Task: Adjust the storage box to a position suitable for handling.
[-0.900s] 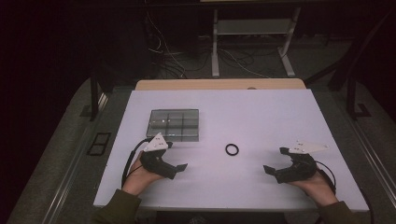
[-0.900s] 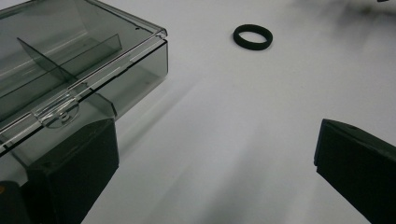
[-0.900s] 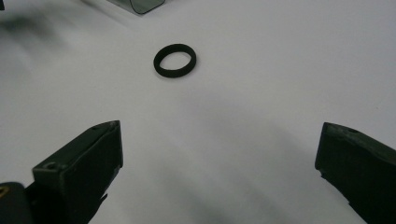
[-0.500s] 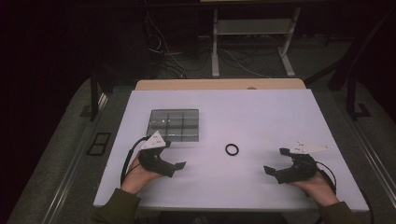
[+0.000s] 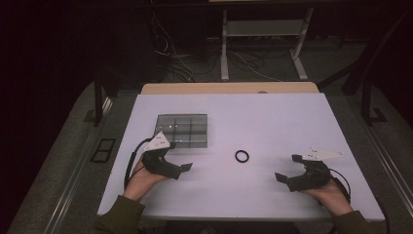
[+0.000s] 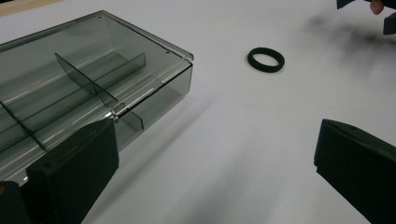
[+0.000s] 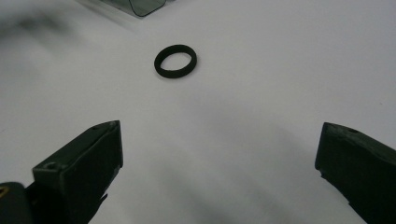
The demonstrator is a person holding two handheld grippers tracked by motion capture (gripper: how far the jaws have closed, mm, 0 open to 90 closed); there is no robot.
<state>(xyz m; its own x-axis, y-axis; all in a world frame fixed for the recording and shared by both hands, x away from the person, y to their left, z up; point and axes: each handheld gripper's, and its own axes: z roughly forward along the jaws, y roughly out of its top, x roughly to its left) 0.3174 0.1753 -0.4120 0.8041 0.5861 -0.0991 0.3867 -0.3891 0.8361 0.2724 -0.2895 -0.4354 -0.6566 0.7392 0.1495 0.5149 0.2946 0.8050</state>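
A matte black ring [image 7: 175,60] is seen lying flat ahead of the right gripper [image 7: 219,172], whose jaws are spread wide, nothing gripped. The left gripper [image 6: 210,177] is gaping and empty too, with a smoky clear plastic box [image 6: 84,88] just past its left jaw.

You had the small black rubber ring [image 5: 242,156] on the white table [image 5: 272,117], just right of the smoked clear-plastic compartment box [image 5: 182,130], between both grippers.

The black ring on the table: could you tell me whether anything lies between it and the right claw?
Nothing visible does. The black ring lies alone on the bare white table, ahead of the open right claw; the smoky plastic box sits off to the side.
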